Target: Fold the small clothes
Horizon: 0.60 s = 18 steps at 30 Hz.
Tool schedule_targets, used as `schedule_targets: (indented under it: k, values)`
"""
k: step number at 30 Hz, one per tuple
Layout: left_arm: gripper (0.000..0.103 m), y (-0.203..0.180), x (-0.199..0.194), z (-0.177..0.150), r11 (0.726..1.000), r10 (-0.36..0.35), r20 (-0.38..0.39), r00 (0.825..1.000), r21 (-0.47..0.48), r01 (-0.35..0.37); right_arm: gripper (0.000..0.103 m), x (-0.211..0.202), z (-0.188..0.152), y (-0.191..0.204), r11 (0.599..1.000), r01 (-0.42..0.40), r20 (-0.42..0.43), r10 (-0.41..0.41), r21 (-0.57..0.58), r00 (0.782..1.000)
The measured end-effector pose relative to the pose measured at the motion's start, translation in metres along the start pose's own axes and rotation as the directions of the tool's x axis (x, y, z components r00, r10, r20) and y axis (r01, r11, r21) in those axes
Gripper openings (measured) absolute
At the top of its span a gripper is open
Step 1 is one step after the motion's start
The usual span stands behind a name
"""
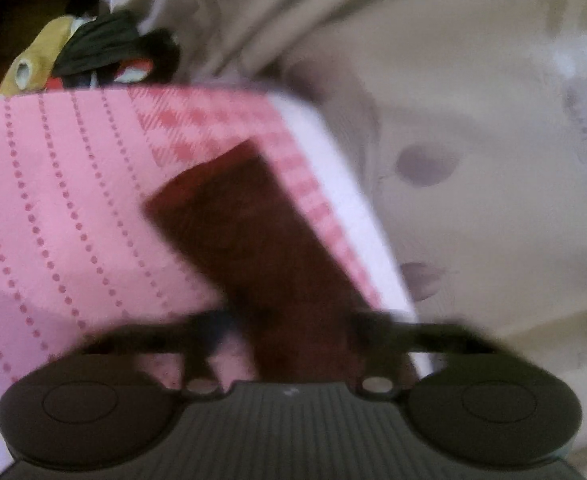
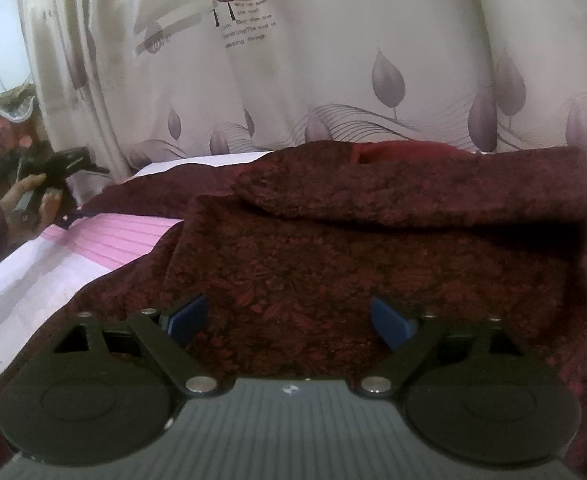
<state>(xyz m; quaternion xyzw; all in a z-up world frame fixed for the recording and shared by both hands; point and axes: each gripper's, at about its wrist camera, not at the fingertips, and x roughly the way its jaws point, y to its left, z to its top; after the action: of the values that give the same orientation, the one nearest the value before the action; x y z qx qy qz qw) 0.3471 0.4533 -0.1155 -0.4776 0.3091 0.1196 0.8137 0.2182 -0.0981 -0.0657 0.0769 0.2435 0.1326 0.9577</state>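
Left tongs (image 1: 289,320) blurred, clamped on maroon garment (image 2: 373,248); right tongs (image 2: 289,320) wide, tips half-hidden.

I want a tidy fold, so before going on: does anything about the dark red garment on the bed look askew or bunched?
Yes. The dark red garment lies uneven on the pink sheet: its far part is doubled over in a thick, slanting fold, and its left edge runs crooked. The left gripper is shut on a strip of it; the right gripper is open above it.
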Motion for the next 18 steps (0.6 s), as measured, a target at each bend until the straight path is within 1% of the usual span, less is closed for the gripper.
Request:
schedule_targets:
  k: [1, 2, 4, 5, 6, 8, 10, 12, 15, 18]
  values:
    - [0.01, 0.003, 0.004, -0.004, 1.0, 0.0, 0.01, 1.0, 0.004, 0.0, 0.09, 0.0, 0.0, -0.001, 1.0, 0.0, 0.004, 0.0, 0.004, 1.0]
    - [0.01, 0.002, 0.005, -0.006, 1.0, -0.018, 0.045, 0.999, 0.02, 0.017, 0.09, -0.001, -0.001, -0.002, 1.0, 0.001, 0.009, -0.001, 0.012, 1.0]
    - [0.01, -0.006, 0.001, -0.014, 0.995, -0.034, 0.108, 0.994, 0.093, 0.024, 0.091, -0.002, -0.001, -0.005, 0.999, -0.006, 0.017, 0.006, 0.034, 1.0]
    - [0.01, -0.012, -0.002, -0.019, 0.992, -0.058, 0.142, 0.988, 0.122, 0.04, 0.091, -0.002, -0.001, -0.008, 0.999, -0.013, 0.023, 0.012, 0.05, 1.0]
    - [0.01, -0.017, -0.007, -0.024, 0.986, -0.103, 0.173, 0.98, 0.145, 0.078, 0.091, -0.003, -0.001, -0.01, 0.998, -0.014, 0.03, 0.012, 0.063, 0.999]
    - [0.01, -0.037, -0.02, -0.035, 0.972, -0.159, 0.218, 0.963, 0.205, 0.115, 0.092, -0.005, -0.001, -0.015, 0.996, -0.017, 0.044, 0.013, 0.093, 0.999]
    - [0.01, -0.061, -0.034, -0.047, 0.947, -0.232, 0.222, 0.947, 0.274, 0.168, 0.092, -0.007, -0.001, -0.02, 0.992, -0.027, 0.063, 0.019, 0.121, 0.998]
    - [0.01, -0.089, -0.048, -0.06, 0.915, -0.295, 0.203, 0.934, 0.341, 0.215, 0.094, -0.009, -0.002, -0.024, 0.989, -0.039, 0.081, 0.028, 0.146, 0.996]
    - [0.01, -0.129, -0.068, -0.083, 0.86, -0.375, 0.166, 0.912, 0.43, 0.275, 0.095, -0.012, -0.002, -0.028, 0.984, -0.046, 0.103, 0.028, 0.173, 0.994]
    - [0.01, -0.167, -0.081, -0.111, 0.796, -0.444, 0.097, 0.891, 0.499, 0.342, 0.096, -0.013, -0.003, -0.029, 0.983, -0.048, 0.115, 0.027, 0.178, 0.993]
